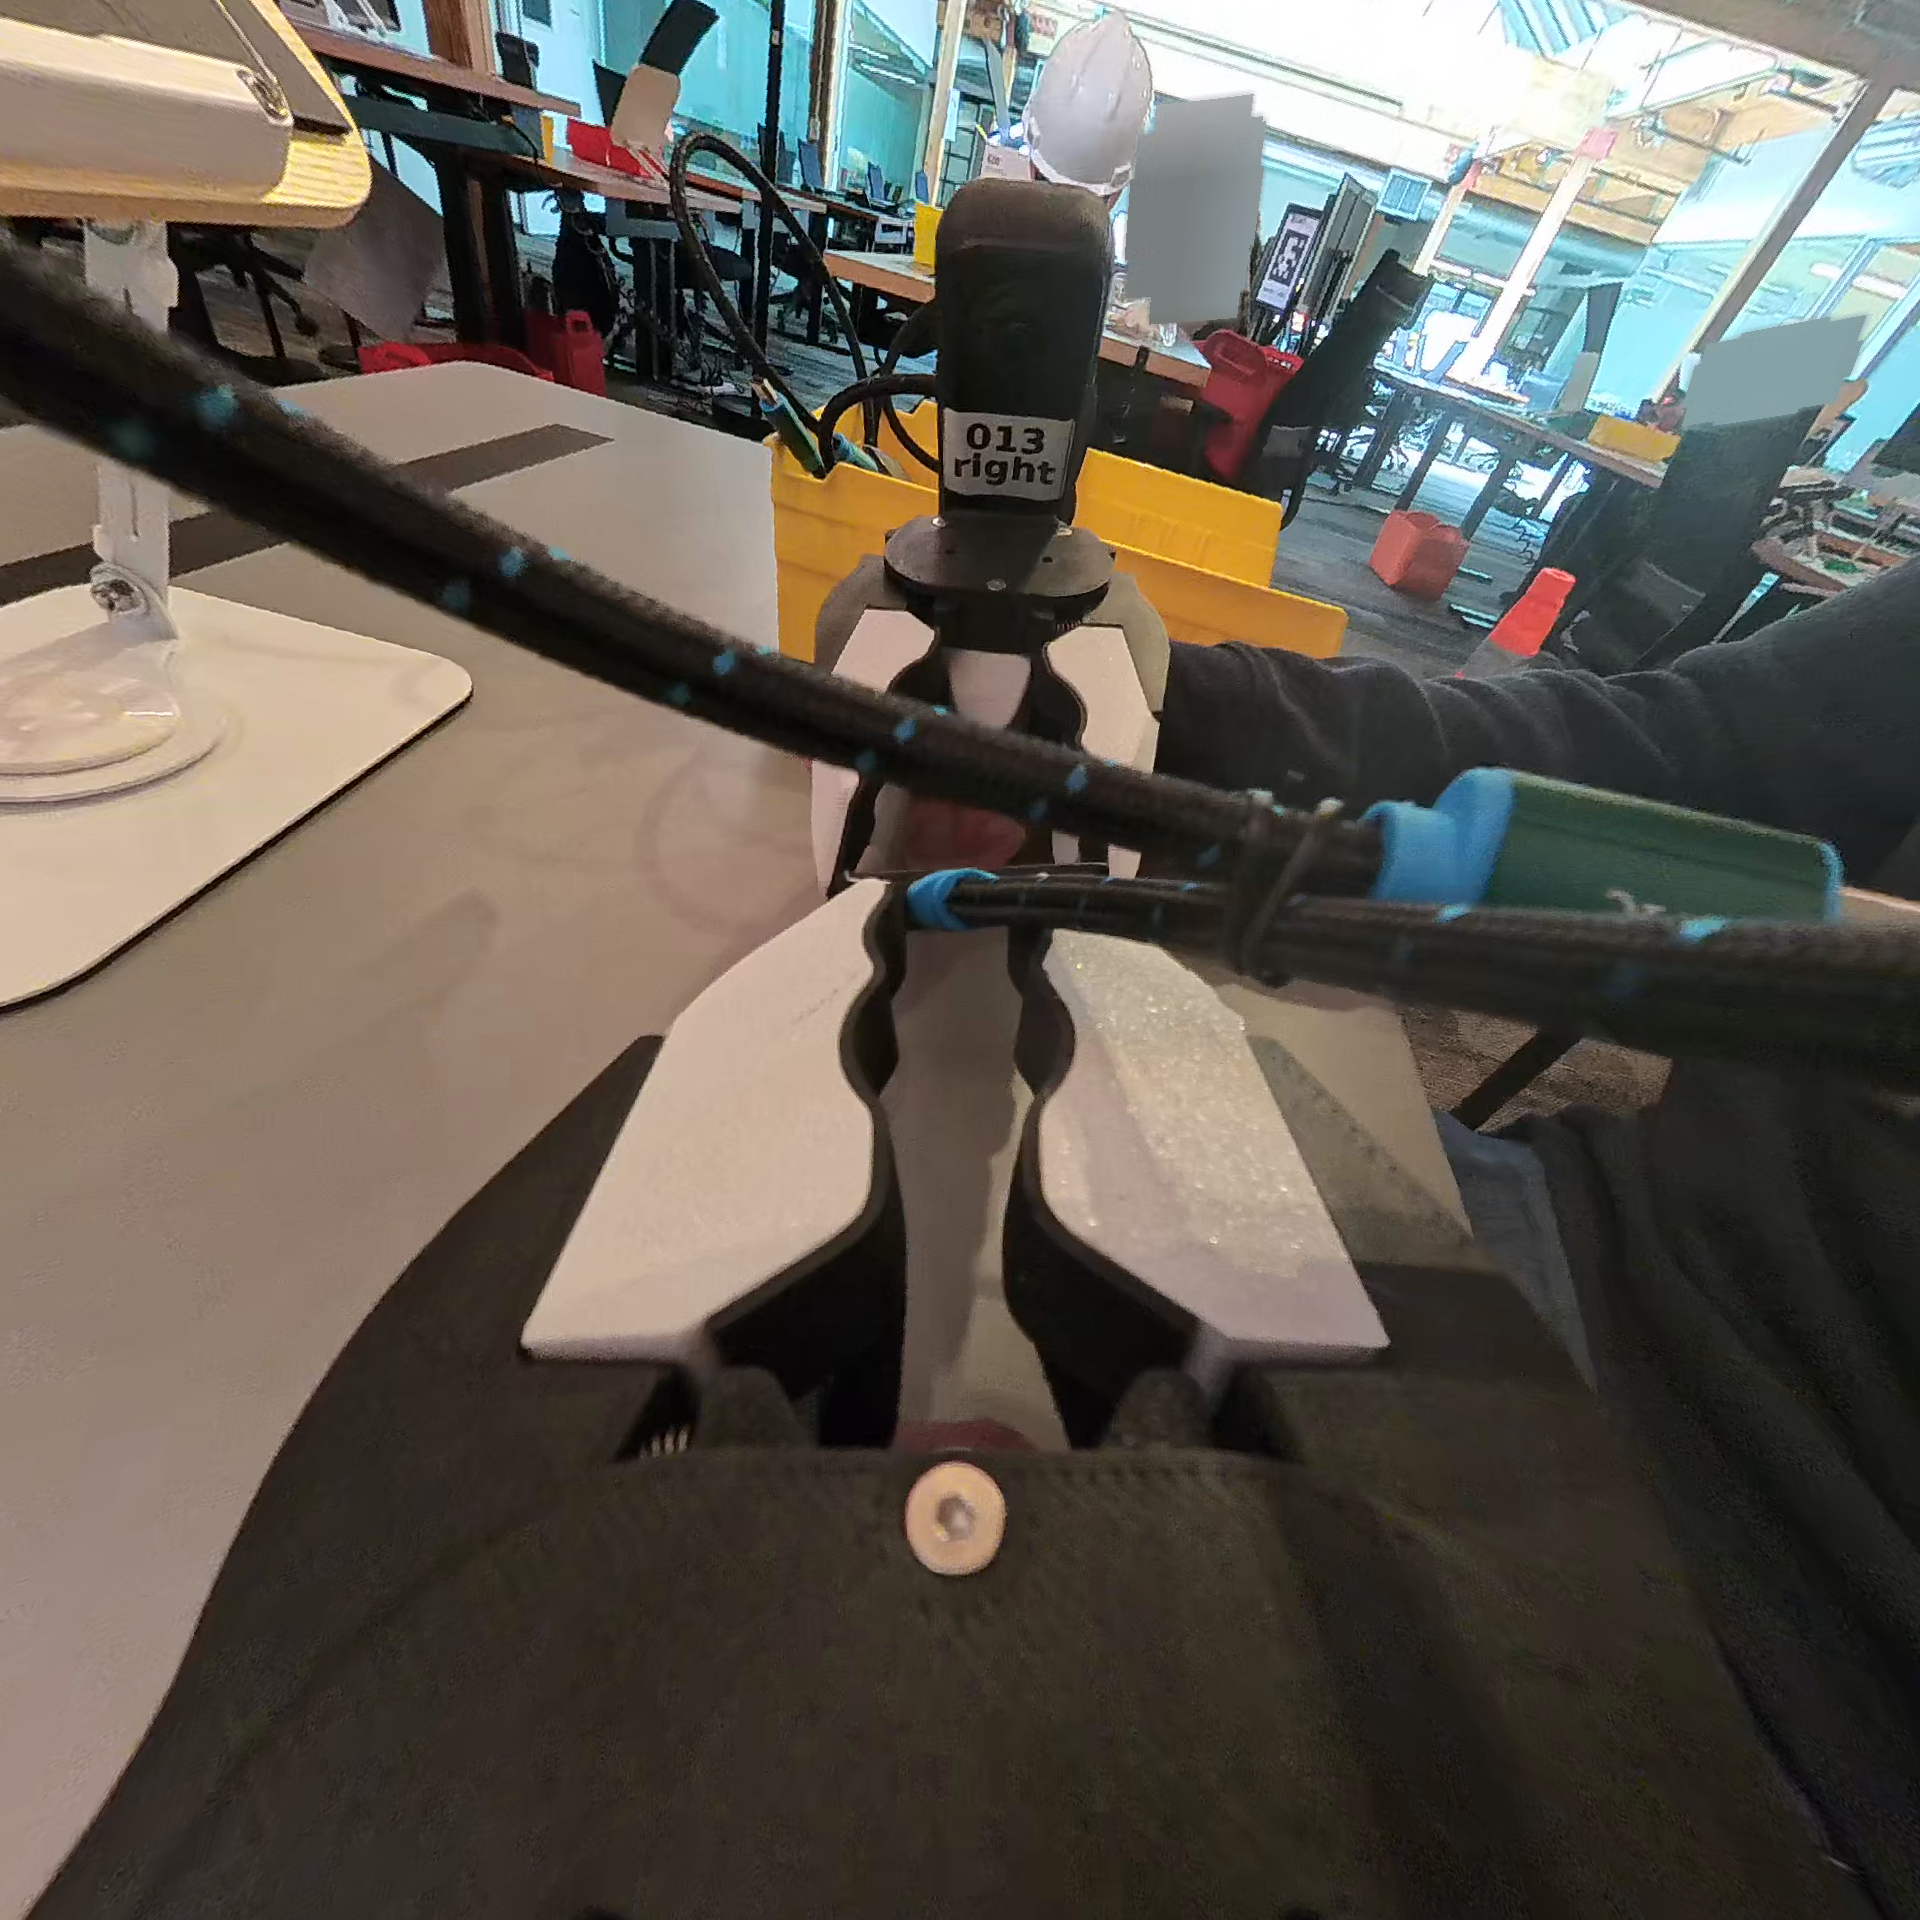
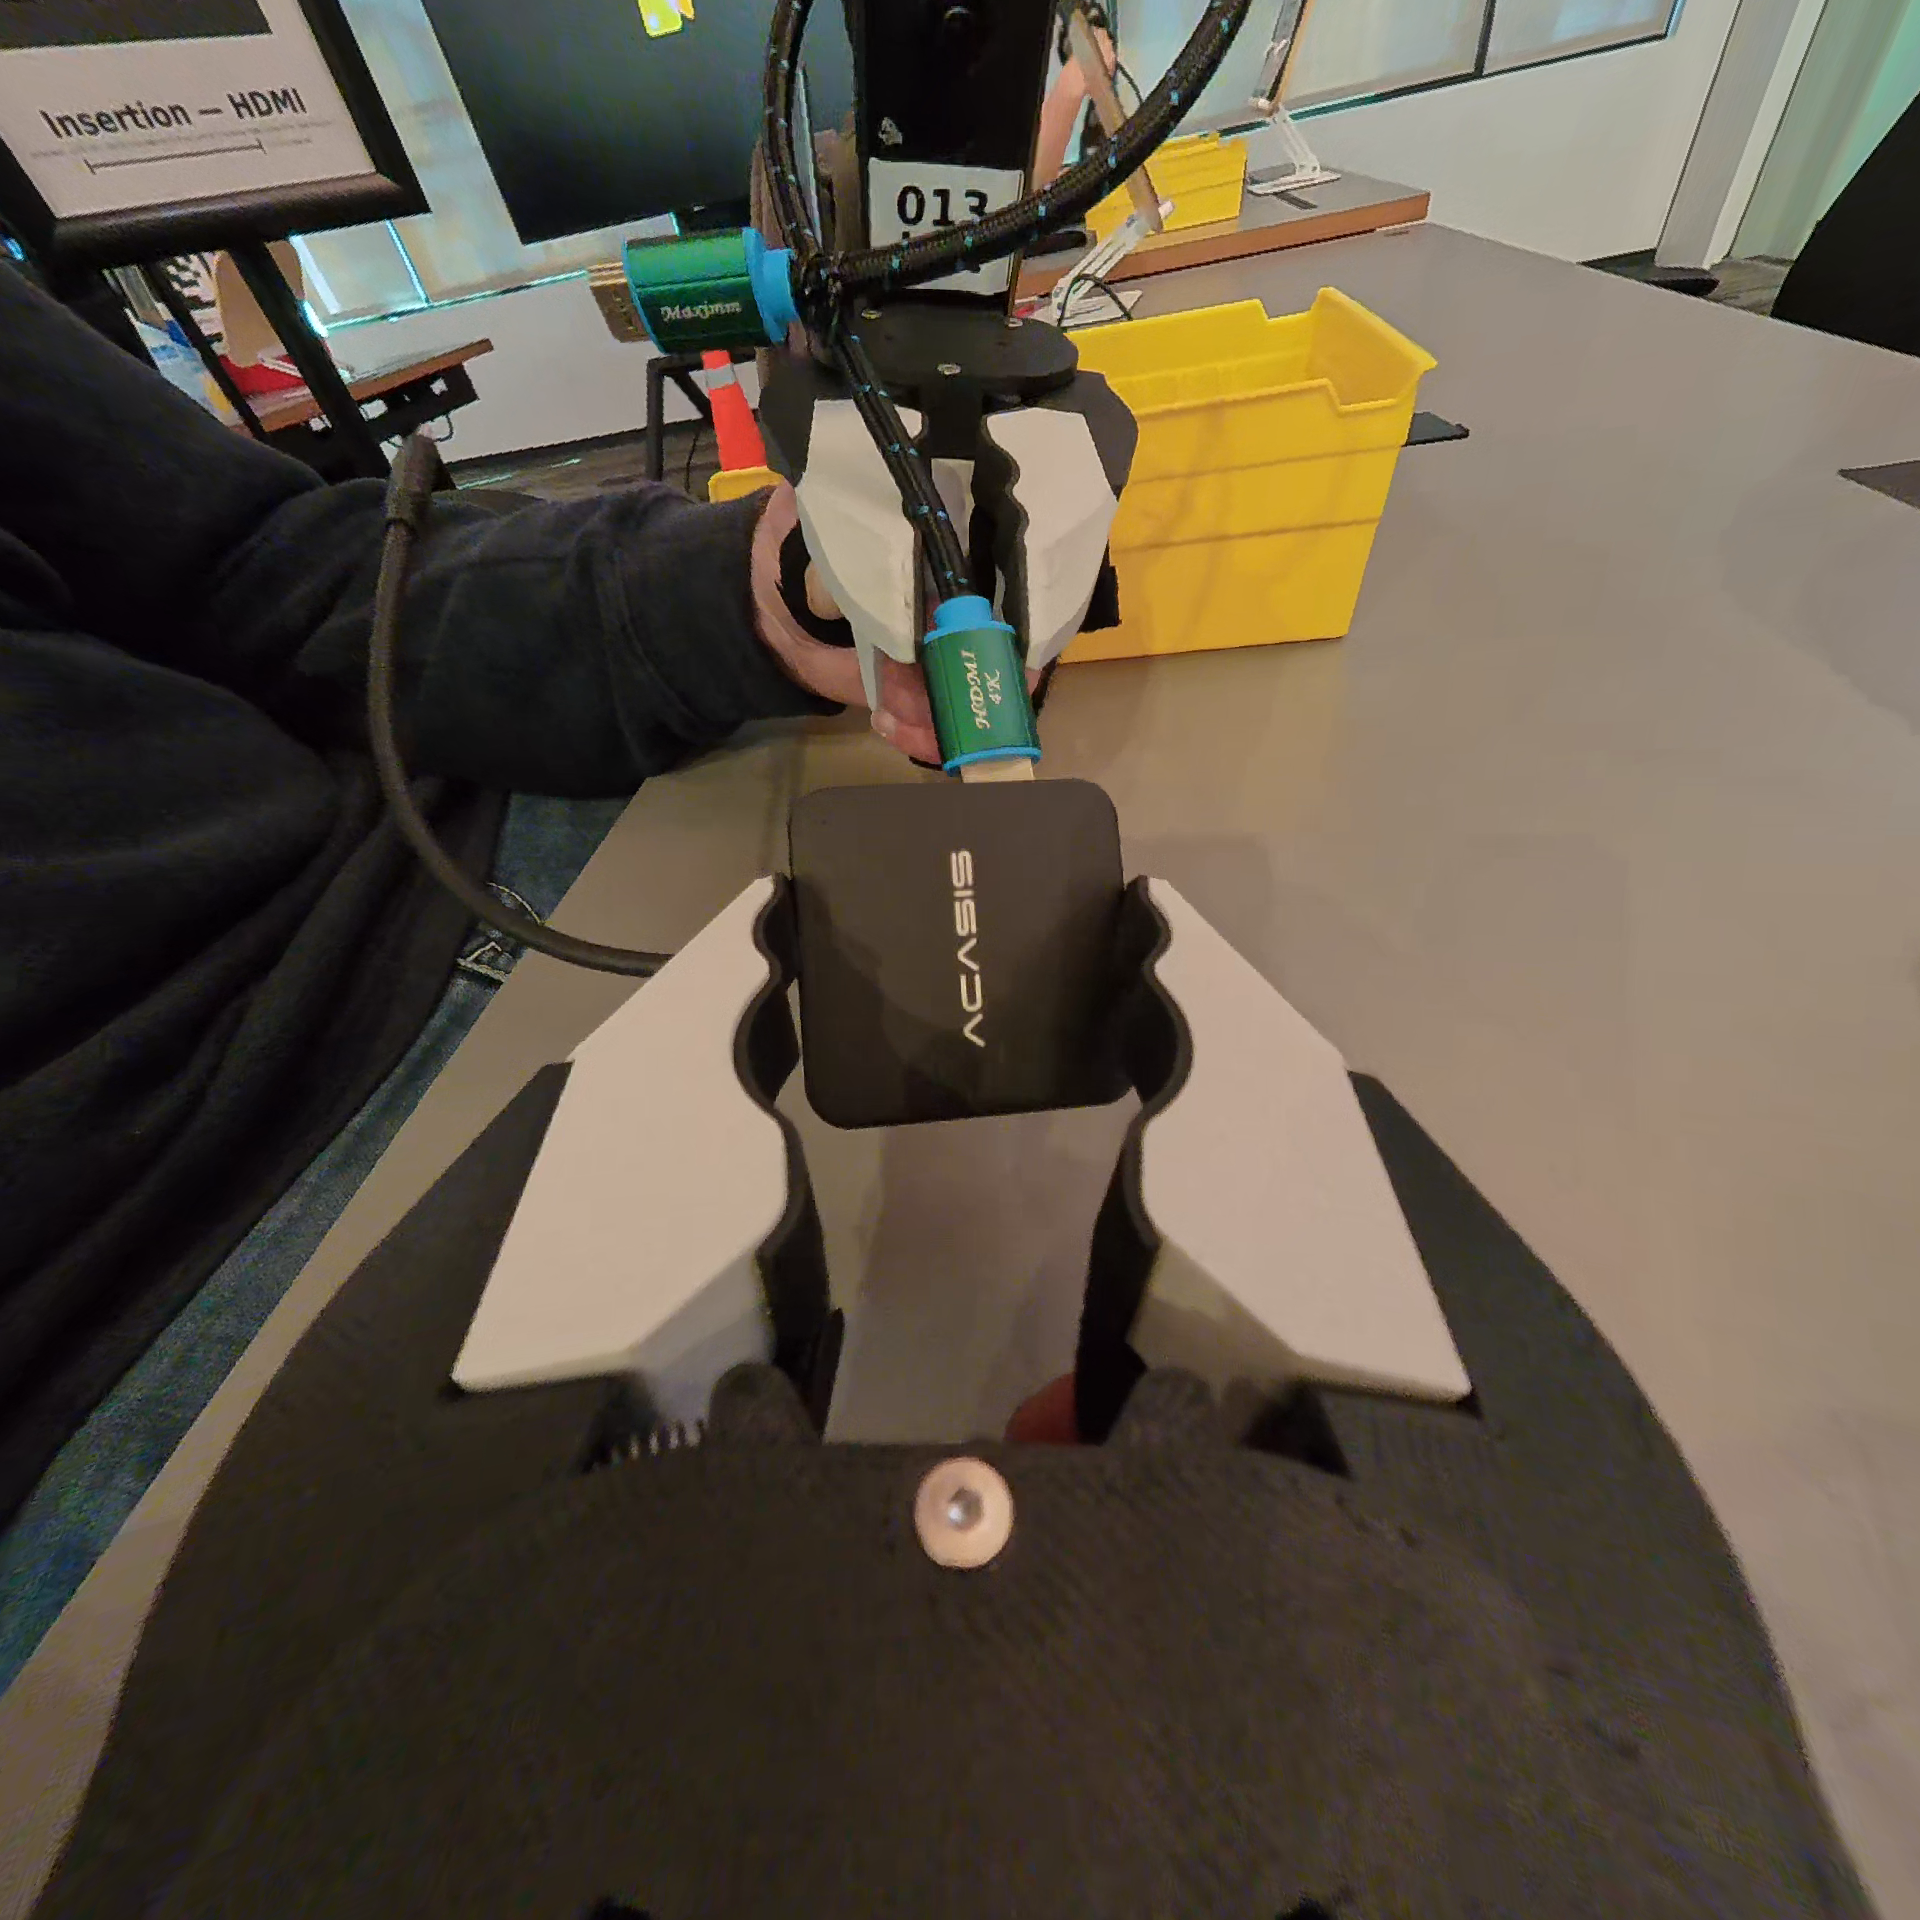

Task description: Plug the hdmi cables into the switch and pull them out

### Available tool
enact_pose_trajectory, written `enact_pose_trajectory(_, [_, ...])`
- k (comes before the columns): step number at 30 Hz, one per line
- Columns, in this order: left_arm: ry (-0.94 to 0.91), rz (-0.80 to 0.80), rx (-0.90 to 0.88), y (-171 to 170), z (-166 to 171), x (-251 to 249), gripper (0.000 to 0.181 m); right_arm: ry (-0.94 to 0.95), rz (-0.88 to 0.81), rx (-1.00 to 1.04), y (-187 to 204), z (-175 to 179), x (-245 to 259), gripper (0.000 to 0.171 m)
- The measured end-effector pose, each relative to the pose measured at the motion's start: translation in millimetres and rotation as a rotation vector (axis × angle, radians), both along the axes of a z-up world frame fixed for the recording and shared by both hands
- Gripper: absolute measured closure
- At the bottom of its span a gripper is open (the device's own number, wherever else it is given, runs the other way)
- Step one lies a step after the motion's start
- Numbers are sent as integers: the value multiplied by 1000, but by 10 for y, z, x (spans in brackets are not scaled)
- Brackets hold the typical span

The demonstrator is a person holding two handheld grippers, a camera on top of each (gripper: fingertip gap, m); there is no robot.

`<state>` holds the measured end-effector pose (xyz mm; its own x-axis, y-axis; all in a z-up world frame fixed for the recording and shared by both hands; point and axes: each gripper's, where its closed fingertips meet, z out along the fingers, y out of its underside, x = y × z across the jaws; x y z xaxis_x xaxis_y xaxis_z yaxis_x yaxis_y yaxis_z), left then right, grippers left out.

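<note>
A matte black, rounded-square switch (image 2: 961,951) bearing a white logo sits clamped between the white fingers of the right gripper (image 2: 961,935) above the grey bench (image 2: 1507,831). Facing it, the left gripper (image 2: 961,665) pinches a green metallic HDMI plug (image 2: 977,701) with blue collars on a braided black cable (image 1: 582,597), gold tip touching the switch's edge. A yellow plastic bin (image 2: 1247,499) stands behind.

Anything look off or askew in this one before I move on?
Slightly. The green HDMI plug held by the left hand-held gripper meets the black switch tilted, its gold tip still exposed. The cable's other green plug dangles loose, tied to the braided cable. Nothing looks damaged.
</note>
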<state>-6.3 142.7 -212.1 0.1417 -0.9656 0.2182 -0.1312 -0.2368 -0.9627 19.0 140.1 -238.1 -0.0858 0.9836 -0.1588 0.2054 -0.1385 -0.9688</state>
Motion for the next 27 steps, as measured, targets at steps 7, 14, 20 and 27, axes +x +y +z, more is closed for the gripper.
enact_pose_trajectory(7, [-2,36,-4,47,-30,0,162,-22,-26,12,40,-31,-6,112])
enact_pose_trajectory(14, [60,26,17,21,-61,68,162,-138,13,65,-51,-203,-103,112])
enact_pose_trajectory(20, [64,24,23,12,-40,58,163,-150,15,71,-66,-223,-171,112])
enact_pose_trajectory(27, [95,27,35,6,-45,7,163,-151,7,80,-64,-228,-181,111])
